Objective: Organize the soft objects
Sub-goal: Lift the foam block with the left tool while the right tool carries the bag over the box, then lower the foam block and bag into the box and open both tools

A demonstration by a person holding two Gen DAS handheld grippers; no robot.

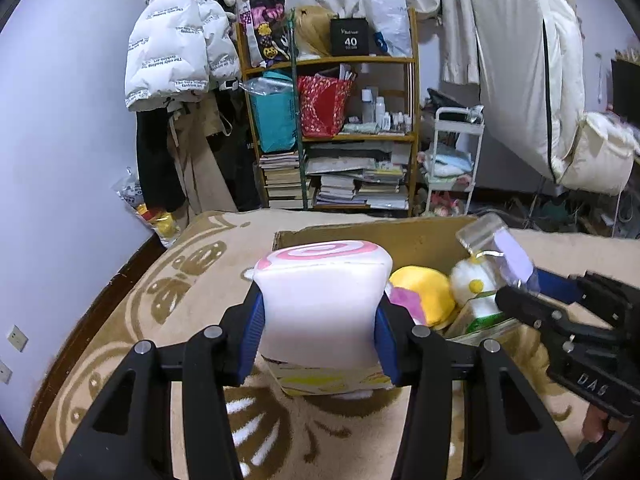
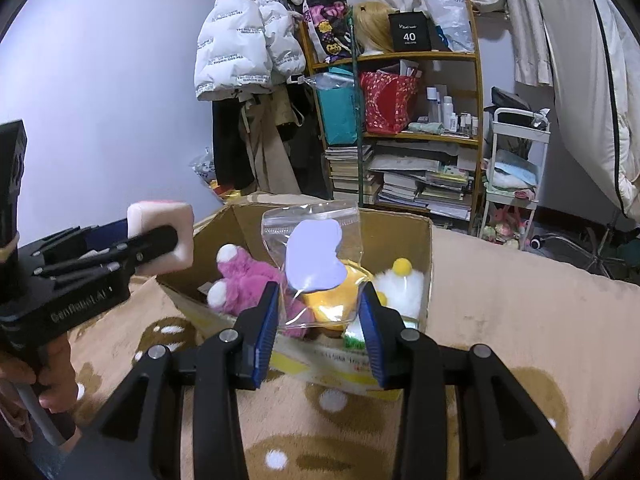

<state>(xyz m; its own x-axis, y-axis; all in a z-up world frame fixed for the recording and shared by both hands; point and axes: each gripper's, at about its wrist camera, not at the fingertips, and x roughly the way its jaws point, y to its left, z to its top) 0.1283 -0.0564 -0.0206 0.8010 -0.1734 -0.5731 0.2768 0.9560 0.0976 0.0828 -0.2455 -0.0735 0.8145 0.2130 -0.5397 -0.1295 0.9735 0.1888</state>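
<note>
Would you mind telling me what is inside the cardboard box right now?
Inside the cardboard box are a pink plush toy, a yellow plush and a white fluffy toy with yellow pompoms. The held zip bag covers the middle, and the box's bottom is hidden.

The right gripper (image 2: 319,322) grips a clear bag (image 2: 316,264) (lilac piece inside) over the cardboard box (image 2: 396,236).
</note>
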